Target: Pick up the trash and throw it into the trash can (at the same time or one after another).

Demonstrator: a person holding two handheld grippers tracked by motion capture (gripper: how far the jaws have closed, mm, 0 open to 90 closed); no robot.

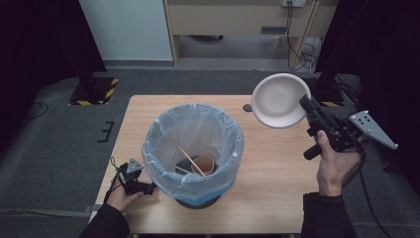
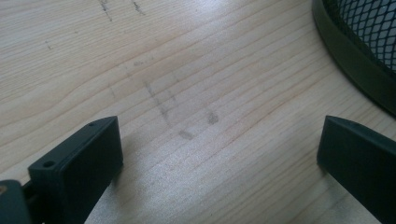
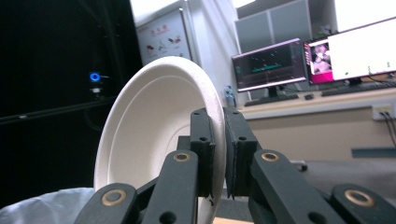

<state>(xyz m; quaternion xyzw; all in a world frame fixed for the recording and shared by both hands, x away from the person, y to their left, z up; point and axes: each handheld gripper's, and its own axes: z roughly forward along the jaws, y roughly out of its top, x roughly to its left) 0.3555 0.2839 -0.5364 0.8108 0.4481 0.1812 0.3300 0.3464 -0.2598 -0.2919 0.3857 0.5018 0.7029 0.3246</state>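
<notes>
1. The right gripper (image 1: 303, 101) is held up in the air past the table's 3 o'clock edge, its jaws clamped on the rim of a white paper plate (image 1: 278, 100).
2. In the right gripper view the two jaws stand almost together, with the plate's edge (image 3: 212, 100) pinched between the pads; the plate stands on edge, tilted, its hollow face turned toward 9 o'clock of that view.
3. In the high view the plate hangs at about 2 o'clock from the waste bin (image 1: 193, 148), apart from it and clear of the table (image 1: 277, 168).
4. The bin stands near the table's middle, lined with a pale blue bag (image 1: 163, 148); a paper cup (image 1: 203, 164) and wooden sticks (image 1: 190, 161) lie inside.
5. The left gripper (image 1: 148, 187) rests low at the bin's 8 o'clock, just beside its base.
6. In the left gripper view its jaws stand wide apart with bare wood between them; the bin's dark mesh base (image 2: 359, 56) sits at 2 o'clock.
</notes>
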